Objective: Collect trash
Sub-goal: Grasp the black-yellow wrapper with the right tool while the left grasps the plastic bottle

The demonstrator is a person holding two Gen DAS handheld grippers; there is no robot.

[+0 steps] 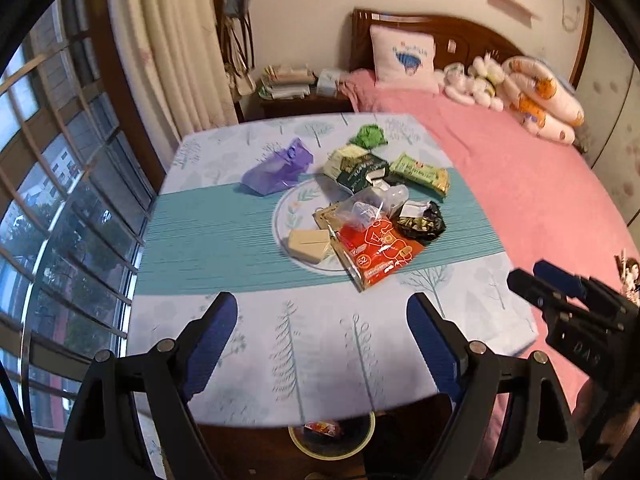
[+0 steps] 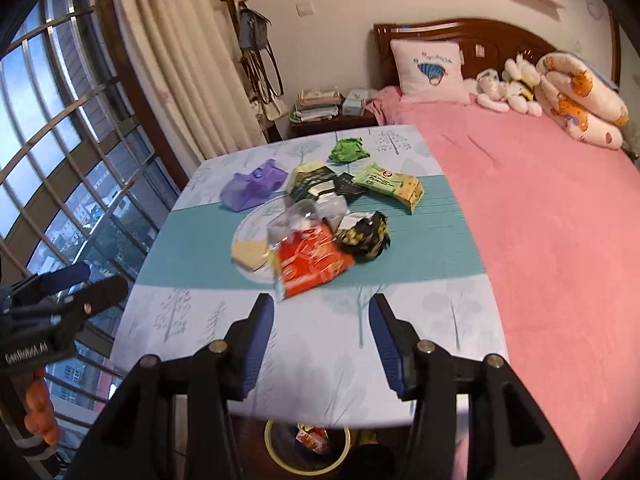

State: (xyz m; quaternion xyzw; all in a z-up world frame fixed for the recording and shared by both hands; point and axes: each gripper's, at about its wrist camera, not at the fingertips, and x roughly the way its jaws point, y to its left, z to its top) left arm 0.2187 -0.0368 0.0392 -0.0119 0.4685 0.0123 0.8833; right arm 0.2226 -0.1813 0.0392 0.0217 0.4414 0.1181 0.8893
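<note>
Where the near edge of the table (image 1: 248,392) cuts across both views, it hides most of a round, yellow-rimmed bin (image 2: 280,458) on the dark floor below; only part of its rim and a red wrapper (image 2: 310,438) inside it show. Print on the packets is too blurred to read.

Both claws hang above the table's near end, apart from the rubbish. The left gripper (image 1: 322,340) has its blue-padded jaws spread wide with nothing between them. The right gripper (image 2: 322,338) also stands with jaws apart and nothing between them. Each gripper shows at the edge of the other's view, and part of a hand (image 2: 40,412) holds the left one's handle.

The trash lies in a loose heap at the middle of the table, on a cloth printed with trees and a teal band. A red packet (image 1: 378,250) lies nearest, with a beige box (image 1: 308,244) touching its left side and a crumpled black and gold wrapper (image 1: 420,222) on its right. A clear plastic bag (image 1: 372,204) rests on the red packet's far end. Behind are a dark green packet (image 1: 354,168) and a light green packet (image 1: 420,174), then a crumpled green wrapper (image 1: 370,136) farthest back. A purple bag (image 1: 278,170) lies apart to the left.

A bed with a pink cover (image 1: 520,184) runs along the table's right side, with a pillow (image 1: 402,58) and soft toys (image 1: 476,80) at its head. Barred windows (image 1: 52,200) and a cream curtain (image 1: 176,40) fill the left.
</note>
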